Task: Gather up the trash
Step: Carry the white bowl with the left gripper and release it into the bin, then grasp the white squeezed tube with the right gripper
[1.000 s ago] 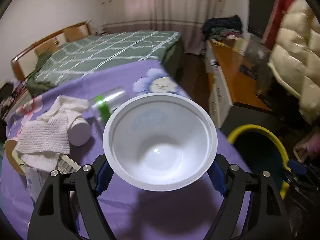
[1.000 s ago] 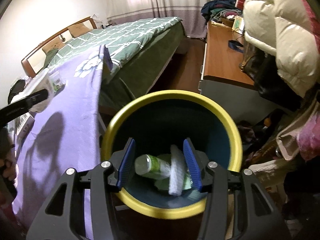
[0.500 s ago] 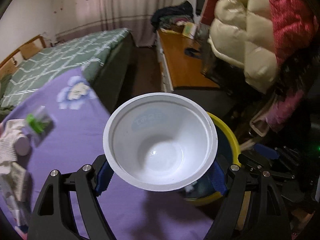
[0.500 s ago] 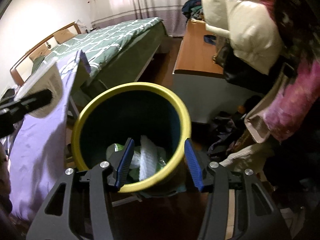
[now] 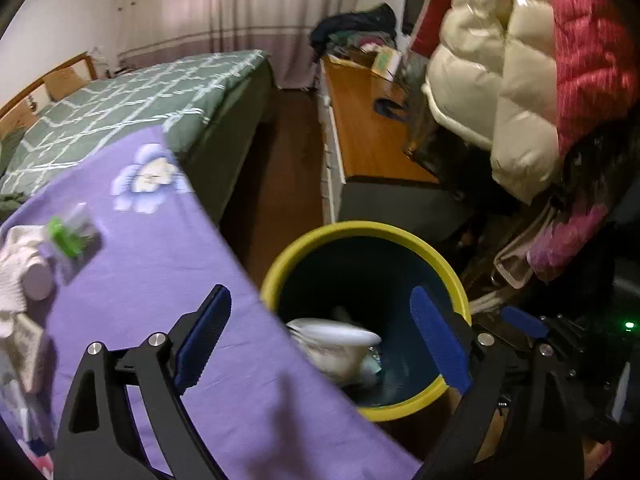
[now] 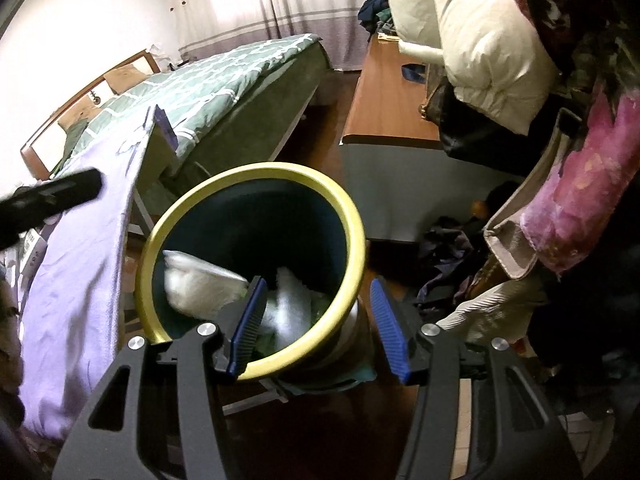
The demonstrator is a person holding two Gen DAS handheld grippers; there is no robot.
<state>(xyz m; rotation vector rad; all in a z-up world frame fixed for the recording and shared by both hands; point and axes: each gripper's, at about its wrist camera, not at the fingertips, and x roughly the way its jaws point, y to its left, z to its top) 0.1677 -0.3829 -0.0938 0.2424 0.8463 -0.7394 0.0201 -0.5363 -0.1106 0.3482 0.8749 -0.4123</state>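
The white plastic bowl (image 5: 334, 342) lies blurred inside the dark trash bin with a yellow rim (image 5: 360, 229), on top of other trash. It also shows in the right wrist view (image 6: 196, 282) inside the bin (image 6: 320, 184). My left gripper (image 5: 320, 340) is open and empty above the table edge and the bin. My right gripper (image 6: 318, 326) is shut on the bin's near wall, one finger inside and one outside. A clear bottle with a green label (image 5: 72, 230) and a white cloth (image 5: 16, 264) lie on the purple table (image 5: 160, 280).
A green bed (image 5: 140, 96) stands behind the table. A wooden desk (image 5: 368, 132) is at the back right. Puffy coats (image 5: 520, 80) hang at the right, close to the bin. Clothes lie on the floor beside the bin (image 6: 448, 256).
My left gripper has opened and let go of the white bowl, which has dropped into the bin. The right gripper keeps hold of the bin wall.
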